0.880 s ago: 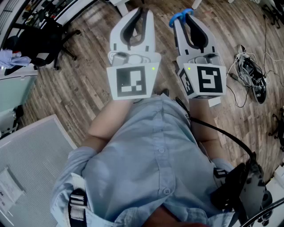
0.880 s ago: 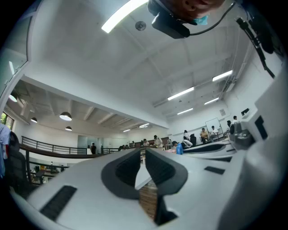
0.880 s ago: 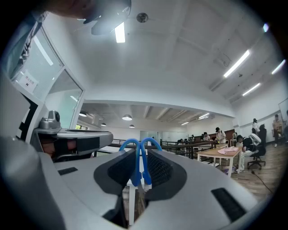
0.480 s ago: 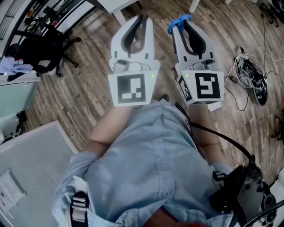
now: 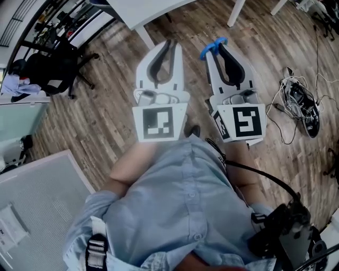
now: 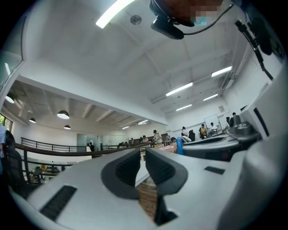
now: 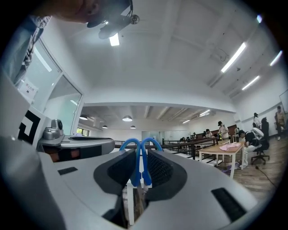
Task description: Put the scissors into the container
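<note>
I hold both grippers side by side in front of my chest, above a wooden floor [image 5: 100,116]. My right gripper [image 5: 217,44] is shut on the scissors [image 5: 212,48]. Their blue handle loops stick out past the fingertips, and in the right gripper view the scissors [image 7: 137,167] stand upright between the pads of the right gripper [image 7: 141,155]. My left gripper [image 5: 169,43] is shut with nothing in it; in the left gripper view the left gripper [image 6: 143,152] shows only a thin slit between its pads. No container is in view.
A white table [image 5: 139,7] with legs [image 5: 235,12] stands just ahead. A black office chair [image 5: 54,64] is at the far left, a tangle of cables [image 5: 297,91] lies on the floor at the right, and a pale grey panel [image 5: 38,197] is at the lower left.
The white table has come into view at the top and the floor has slid down the picture. Both grippers keep their places side by side, the scissors still in the right one.
</note>
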Action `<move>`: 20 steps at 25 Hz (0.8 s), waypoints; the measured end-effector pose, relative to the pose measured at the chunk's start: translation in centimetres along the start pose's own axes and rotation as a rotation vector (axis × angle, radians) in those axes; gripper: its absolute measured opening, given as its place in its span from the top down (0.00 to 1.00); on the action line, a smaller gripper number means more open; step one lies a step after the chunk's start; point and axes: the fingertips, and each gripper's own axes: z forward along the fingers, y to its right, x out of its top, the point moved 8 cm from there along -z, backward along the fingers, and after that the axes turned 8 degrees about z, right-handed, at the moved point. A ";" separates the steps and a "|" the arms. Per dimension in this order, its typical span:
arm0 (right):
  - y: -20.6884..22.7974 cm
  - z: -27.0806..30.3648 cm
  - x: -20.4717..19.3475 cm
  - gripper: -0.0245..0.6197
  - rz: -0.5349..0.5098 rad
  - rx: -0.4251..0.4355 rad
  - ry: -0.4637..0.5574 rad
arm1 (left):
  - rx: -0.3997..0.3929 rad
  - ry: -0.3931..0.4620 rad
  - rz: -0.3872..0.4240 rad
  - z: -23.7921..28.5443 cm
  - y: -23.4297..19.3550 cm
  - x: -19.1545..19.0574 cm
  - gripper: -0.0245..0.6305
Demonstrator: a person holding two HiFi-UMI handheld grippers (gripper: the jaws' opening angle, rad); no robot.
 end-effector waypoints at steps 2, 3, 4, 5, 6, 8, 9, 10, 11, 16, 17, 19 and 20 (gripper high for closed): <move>0.9 1.2 -0.4 0.83 0.005 0.002 -0.008 | 0.005 0.000 -0.005 1.5 -0.4 -0.6 0.90; 1.3 1.9 -0.7 0.83 0.007 0.003 -0.012 | 0.009 -0.003 -0.008 2.3 -0.8 -1.0 0.90; 1.8 2.7 -0.9 0.83 0.008 0.003 -0.016 | 0.013 -0.005 -0.011 3.3 -1.2 -1.4 0.90; 2.2 3.5 -1.1 0.83 0.009 0.002 -0.020 | 0.018 -0.006 -0.015 4.3 -1.7 -1.8 0.90; 2.7 4.5 -1.2 0.83 0.009 0.002 -0.023 | 0.021 -0.005 -0.019 5.4 -2.2 -2.1 0.90; 3.6 6.6 -1.5 0.83 0.012 0.006 -0.027 | 0.025 -0.002 -0.021 7.7 -3.3 -2.7 0.90; 3.9 7.7 -1.5 0.83 0.013 0.009 -0.027 | 0.025 -0.002 -0.021 8.8 -3.9 -3.0 0.90; 4.3 8.9 -1.4 0.83 0.011 0.011 -0.027 | 0.025 0.000 -0.021 9.9 -4.5 -3.1 0.90; 4.7 10.0 -1.3 0.83 0.008 0.012 -0.026 | 0.025 0.004 -0.021 11.1 -5.2 -3.1 0.90; 6.8 15.6 -0.2 0.83 -0.020 0.009 0.002 | 0.023 0.061 -0.023 16.7 -7.8 -2.8 0.90; 7.2 16.6 0.0 0.83 -0.027 0.010 0.010 | 0.024 0.074 -0.023 17.6 -8.3 -2.7 0.90; 7.7 18.6 0.4 0.83 -0.040 0.013 0.023 | 0.025 0.096 -0.021 19.3 -9.3 -2.7 0.90; 7.9 19.4 0.5 0.83 -0.045 0.014 0.029 | 0.024 0.104 -0.019 20.1 -9.7 -2.8 0.90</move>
